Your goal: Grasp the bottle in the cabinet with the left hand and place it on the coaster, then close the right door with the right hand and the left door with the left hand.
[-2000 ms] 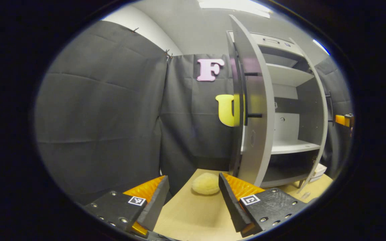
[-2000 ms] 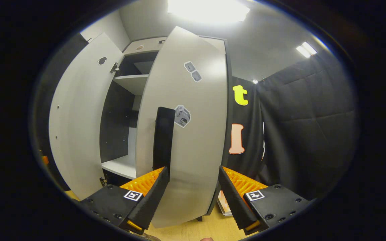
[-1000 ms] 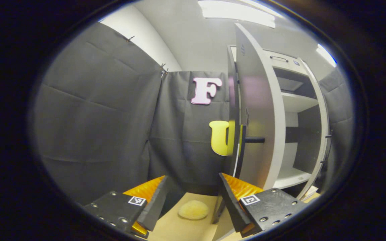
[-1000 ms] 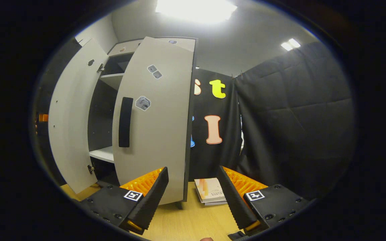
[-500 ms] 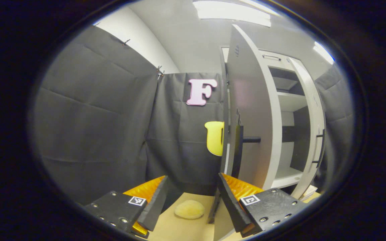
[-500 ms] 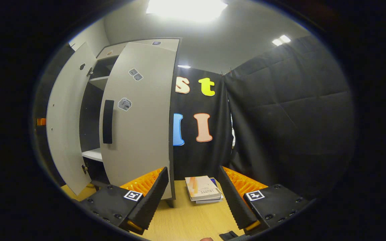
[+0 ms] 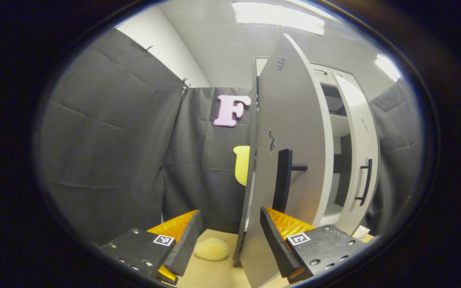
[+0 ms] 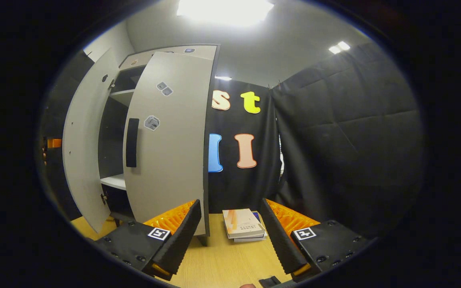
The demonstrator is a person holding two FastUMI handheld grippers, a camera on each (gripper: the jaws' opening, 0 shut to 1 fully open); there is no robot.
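The grey cabinet's left door (image 7: 290,132) stands partly open, its outer face and black handle (image 7: 283,180) turned toward me. My left gripper (image 7: 230,240) is open just in front of that door, whose lower edge comes down between the fingers, close to the right one. Farther off, the right door (image 7: 358,148) is swung nearly shut. In the right gripper view, the right door (image 8: 168,140) with its black handle (image 8: 131,142) stands a little way off. My right gripper (image 8: 230,236) is open and holds nothing. The left door (image 8: 82,148) is ajar, with a white shelf (image 8: 113,181) showing in the gap.
A pale yellow sponge-like lump (image 7: 211,249) lies on the wooden table (image 7: 210,272) left of the cabinet. A stack of books (image 8: 243,224) lies on the table right of the cabinet. The other gripper (image 8: 53,143), held by a hand, shows past the left door.
The right door has swung most of the way shut and my right gripper has drawn back from it. My left gripper has come round to the left door's outer face.
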